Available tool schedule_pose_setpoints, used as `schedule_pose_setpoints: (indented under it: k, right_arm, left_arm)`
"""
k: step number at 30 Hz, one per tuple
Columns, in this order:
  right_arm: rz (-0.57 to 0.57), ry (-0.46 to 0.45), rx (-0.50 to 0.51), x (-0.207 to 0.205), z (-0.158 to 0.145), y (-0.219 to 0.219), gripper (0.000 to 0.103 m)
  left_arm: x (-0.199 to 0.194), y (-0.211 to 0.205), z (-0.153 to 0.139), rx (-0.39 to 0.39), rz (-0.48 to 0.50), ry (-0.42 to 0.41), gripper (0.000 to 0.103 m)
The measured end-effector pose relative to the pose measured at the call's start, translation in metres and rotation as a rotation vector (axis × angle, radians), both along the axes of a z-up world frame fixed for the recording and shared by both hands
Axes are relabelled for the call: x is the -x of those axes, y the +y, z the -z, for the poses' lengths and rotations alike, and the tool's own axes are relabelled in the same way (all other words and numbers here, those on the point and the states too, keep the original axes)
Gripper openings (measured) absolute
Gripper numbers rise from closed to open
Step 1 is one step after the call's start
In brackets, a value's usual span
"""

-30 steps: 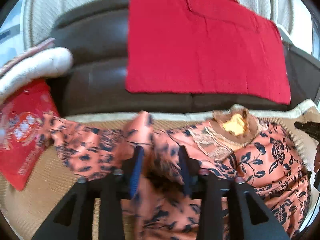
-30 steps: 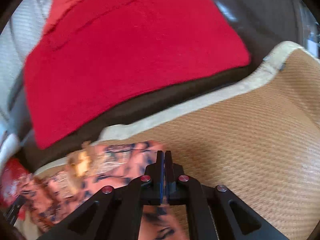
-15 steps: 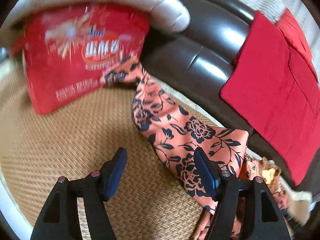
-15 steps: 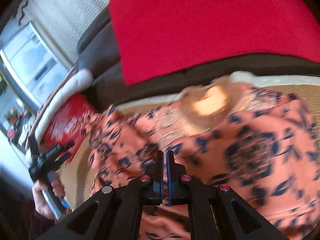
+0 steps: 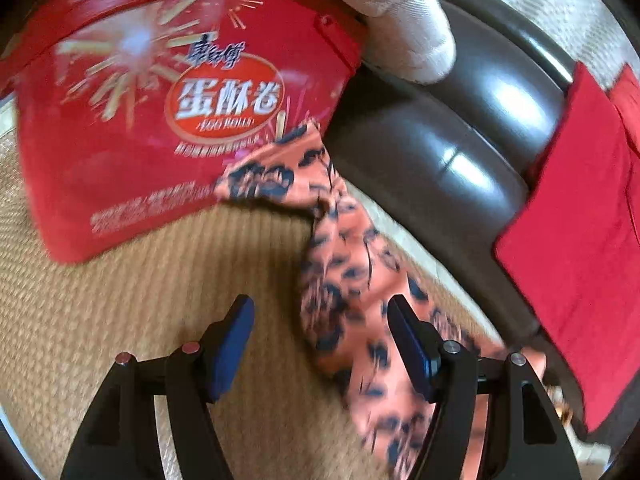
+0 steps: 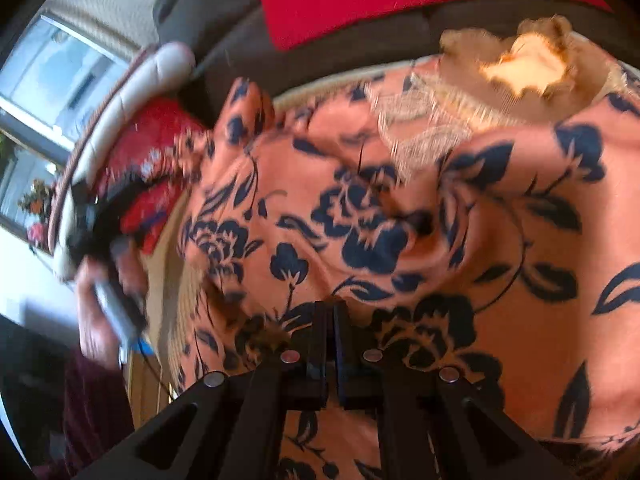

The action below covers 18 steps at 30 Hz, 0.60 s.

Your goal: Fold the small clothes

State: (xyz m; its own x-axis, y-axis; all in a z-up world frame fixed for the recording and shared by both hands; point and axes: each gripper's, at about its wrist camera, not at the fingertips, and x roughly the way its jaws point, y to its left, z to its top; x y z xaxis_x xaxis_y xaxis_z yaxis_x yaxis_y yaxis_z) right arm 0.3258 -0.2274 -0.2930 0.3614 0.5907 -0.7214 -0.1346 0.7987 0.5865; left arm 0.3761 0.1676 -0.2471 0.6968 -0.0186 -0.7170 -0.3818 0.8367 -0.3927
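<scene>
A: Sleeve of the orange floral garment (image 5: 340, 264) runs out across the woven mat (image 5: 140, 300), its cuff end lying against the red egg-roll box (image 5: 160, 120).

B: And the left tongs (image 5: 320, 332)?

A: Released. The two blue pads stand wide apart over the mat; the right-hand pad sits just at the sleeve's edge, the left-hand one over bare weave. Nothing is pinched between them.

B: What lies behind?

A: A dark brown sofa back (image 5: 440, 152), a white cushion (image 5: 392, 20) resting above the box, and a red cloth (image 5: 580, 240) draped over the sofa at the right.

B: The right tongs (image 6: 328, 320)?

A: Clenched, the fingers pressed nearly together. They sit right down on the garment's body (image 6: 400, 220), but the view is blurred and I cannot tell whether any fabric is caught between the tips.

B: How does the garment lie there?

A: Spread and rumpled over the mat, navy flowers on orange, with a beige lace collar (image 6: 500, 80) toward the sofa. The left hand (image 6: 100, 312) shows at the far left of that view, gripping its tool handle, near the red box (image 6: 152, 168)
</scene>
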Motion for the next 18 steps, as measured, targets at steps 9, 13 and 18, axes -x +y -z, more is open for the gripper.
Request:
schedule_pose_setpoints:
  k: [9,13,18]
  right_arm:
    - [0.015,-0.207,-0.141,0.013,-0.033,-0.04,0.006]
    - [0.081,-0.242,-0.179,0.01,-0.04,-0.06,0.006]
    - [0.181,-0.249,-0.159,0.008,-0.043,-0.081,0.006]
  left_arm:
    - [-0.071,0.009,0.016,-0.118,-0.05,0.109,0.062]
    - [-0.088,0.001,0.024,-0.157,0.014,0.143,0.005]
    - [-0.075,-0.047,-0.038,-0.305,0.124,0.014,0.004]
